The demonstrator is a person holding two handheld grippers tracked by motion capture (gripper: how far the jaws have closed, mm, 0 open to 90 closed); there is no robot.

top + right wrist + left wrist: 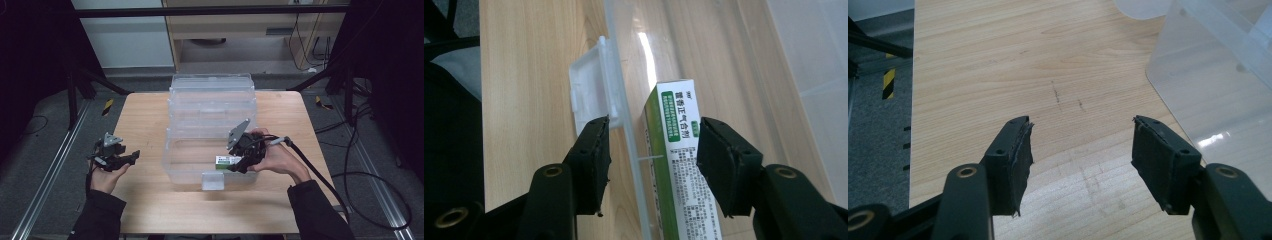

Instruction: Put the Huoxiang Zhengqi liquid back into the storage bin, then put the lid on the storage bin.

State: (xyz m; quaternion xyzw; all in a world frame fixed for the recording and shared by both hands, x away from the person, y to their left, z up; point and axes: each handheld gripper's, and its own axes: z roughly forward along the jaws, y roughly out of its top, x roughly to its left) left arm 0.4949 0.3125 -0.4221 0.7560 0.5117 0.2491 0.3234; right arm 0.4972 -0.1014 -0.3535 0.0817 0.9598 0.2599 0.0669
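A clear plastic storage box stands open in the middle of the wooden table, its lid folded back behind it. A green and white carton lies inside along the front wall. My right gripper is at the box's front right corner. In the right gripper view this gripper is open: one jaw is outside the front wall, the other inside, and the carton lies by the inner jaw. My left gripper is left of the box, open over bare wood with nothing between its jaws.
A white latch tab sticks out from the box's front wall. The box's rounded corner is just right of the left gripper. The table edge lies to its left. A black cable trails off the right gripper.
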